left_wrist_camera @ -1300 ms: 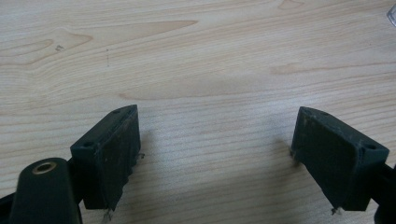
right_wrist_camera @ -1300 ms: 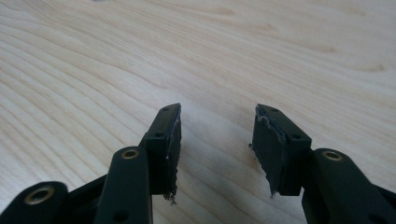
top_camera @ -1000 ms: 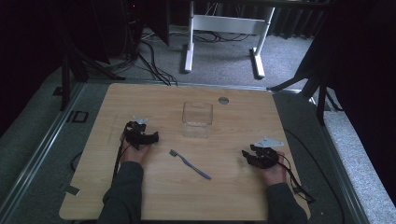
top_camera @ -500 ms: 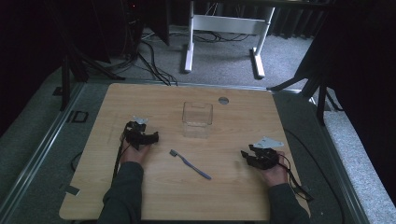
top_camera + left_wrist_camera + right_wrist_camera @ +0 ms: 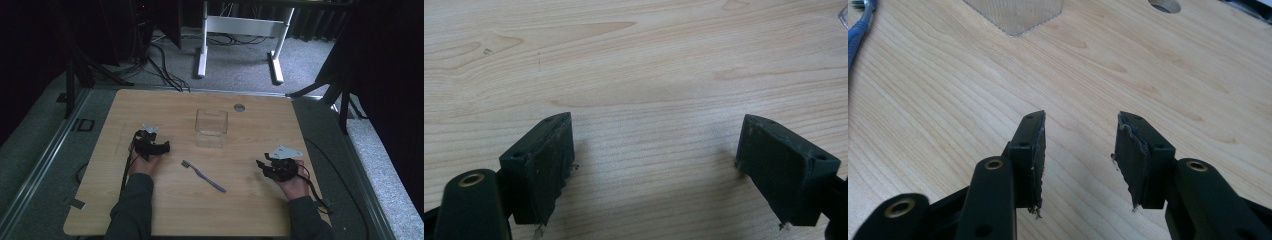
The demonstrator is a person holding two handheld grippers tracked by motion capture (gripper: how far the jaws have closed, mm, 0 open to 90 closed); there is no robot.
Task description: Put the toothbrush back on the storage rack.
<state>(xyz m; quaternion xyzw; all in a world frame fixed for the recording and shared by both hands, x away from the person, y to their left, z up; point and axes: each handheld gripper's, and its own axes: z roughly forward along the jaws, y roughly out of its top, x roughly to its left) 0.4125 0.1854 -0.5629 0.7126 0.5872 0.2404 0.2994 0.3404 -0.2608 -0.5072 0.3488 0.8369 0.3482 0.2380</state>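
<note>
Toothbrush (image 5: pixel 203 173): lies flat on the desk (image 5: pixel 150 210), between both hand-held grippers, touching neither.
Left hand-held gripper (image 5: pixel 165 147): jaws wide apart, empty.
Right hand-held gripper (image 5: pixel 260 165): jaws parted and empty, just been narrowing.
Approach: come in low and pinch across the slim handle.
Clear container (image 5: pixel 211 123): walls faint; contents indiscernible.
Bristles: too small to make out.
</note>
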